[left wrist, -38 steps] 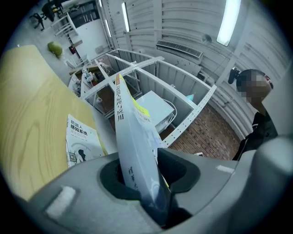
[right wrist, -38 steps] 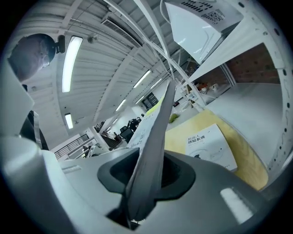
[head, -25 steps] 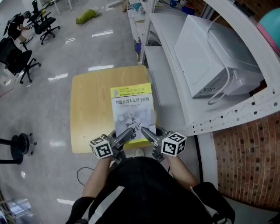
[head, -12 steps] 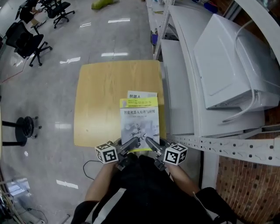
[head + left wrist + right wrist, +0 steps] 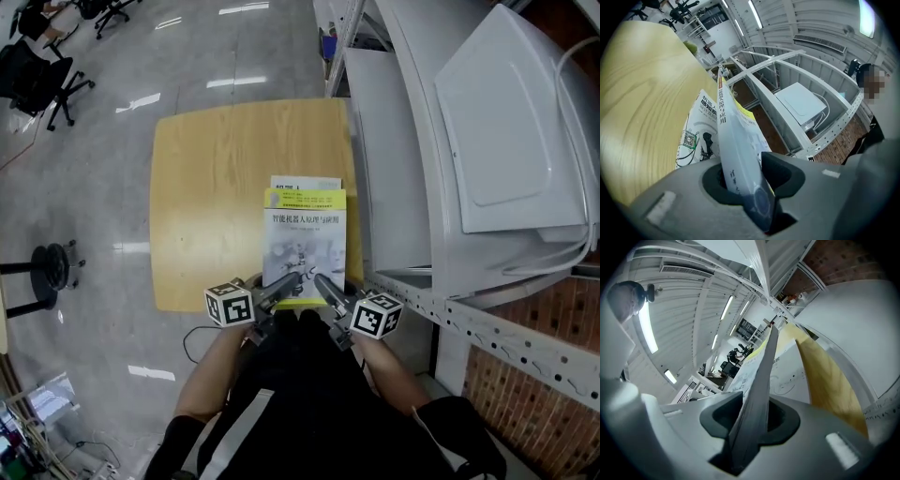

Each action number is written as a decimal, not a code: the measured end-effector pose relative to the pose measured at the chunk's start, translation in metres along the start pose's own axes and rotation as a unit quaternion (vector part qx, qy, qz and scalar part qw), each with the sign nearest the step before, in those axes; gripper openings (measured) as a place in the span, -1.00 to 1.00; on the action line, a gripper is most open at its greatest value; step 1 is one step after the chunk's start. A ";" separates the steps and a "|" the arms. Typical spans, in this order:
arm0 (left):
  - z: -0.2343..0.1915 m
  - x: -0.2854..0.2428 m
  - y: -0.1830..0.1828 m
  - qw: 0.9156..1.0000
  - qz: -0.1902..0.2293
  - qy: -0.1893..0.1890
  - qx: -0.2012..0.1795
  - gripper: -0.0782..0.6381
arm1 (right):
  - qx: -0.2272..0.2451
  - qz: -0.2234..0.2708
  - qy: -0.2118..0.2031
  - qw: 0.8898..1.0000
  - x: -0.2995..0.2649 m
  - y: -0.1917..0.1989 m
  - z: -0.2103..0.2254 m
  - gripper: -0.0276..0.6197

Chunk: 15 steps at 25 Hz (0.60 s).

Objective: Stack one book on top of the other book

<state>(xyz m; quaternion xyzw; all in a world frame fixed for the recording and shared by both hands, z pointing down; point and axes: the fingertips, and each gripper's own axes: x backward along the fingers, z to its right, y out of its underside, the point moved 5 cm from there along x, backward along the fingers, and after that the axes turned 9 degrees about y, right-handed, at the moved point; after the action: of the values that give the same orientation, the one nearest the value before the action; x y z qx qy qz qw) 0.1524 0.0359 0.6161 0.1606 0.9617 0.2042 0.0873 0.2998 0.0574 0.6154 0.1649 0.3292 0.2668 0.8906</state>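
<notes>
surroundings: the table (image 5: 225,187) is a light wood top on a glossy grey floor (image 5: 103,141). a white metal rack (image 5: 394,169) stands just beside the table's right edge, with a white box (image 5: 511,141) on its shelf. office chairs (image 5: 37,75) and a black stool (image 5: 47,272) stand well apart on the left. the rack is the nearest obstacle; both books lie close to that side of the table.

task items: the lower book (image 5: 305,181) lies flat on the table. only its far strip shows in the head view. the upper book (image 5: 305,248) covers the rest of it. its yellow band is at the far end and its title reads upright from my side. its long axis runs straight away from me, parallel to the lower book and to the rack. i cannot tell whether its far end rests on the lower book.

tool state: the left tool (image 5: 289,277) is clamped on the near edge of the upper book, pads pressing on both faces. the right tool (image 5: 323,281) grips the same near edge just beside it, jaws narrowly parted by the book's thickness.
</notes>
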 end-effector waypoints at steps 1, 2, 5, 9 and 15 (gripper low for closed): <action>-0.003 0.000 -0.001 1.000 -0.001 0.000 0.005 -0.42 | -0.001 0.001 0.004 1.000 -0.002 -0.001 0.000 -0.57; -0.007 -0.001 -0.003 1.000 -0.001 -0.001 0.010 -0.42 | -0.002 0.002 0.008 1.000 -0.005 -0.002 0.001 -0.57; -0.022 -0.010 -0.009 1.000 -0.004 -0.013 0.025 -0.43 | -0.009 0.003 0.021 1.000 -0.015 -0.009 0.011 -0.57; -0.037 -0.019 -0.018 0.998 -0.009 -0.020 0.050 -0.42 | -0.021 -0.005 0.032 0.999 -0.027 -0.018 0.020 -0.56; -0.052 -0.020 -0.018 0.997 -0.008 -0.012 0.073 -0.42 | -0.022 -0.006 0.045 0.999 -0.037 -0.017 0.026 -0.56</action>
<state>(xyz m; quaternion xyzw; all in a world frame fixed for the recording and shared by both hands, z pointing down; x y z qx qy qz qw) 0.1540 -0.0051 0.6574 0.1609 0.9742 0.1308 0.0887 0.2999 0.0190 0.6441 0.1307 0.3641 0.2760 0.8799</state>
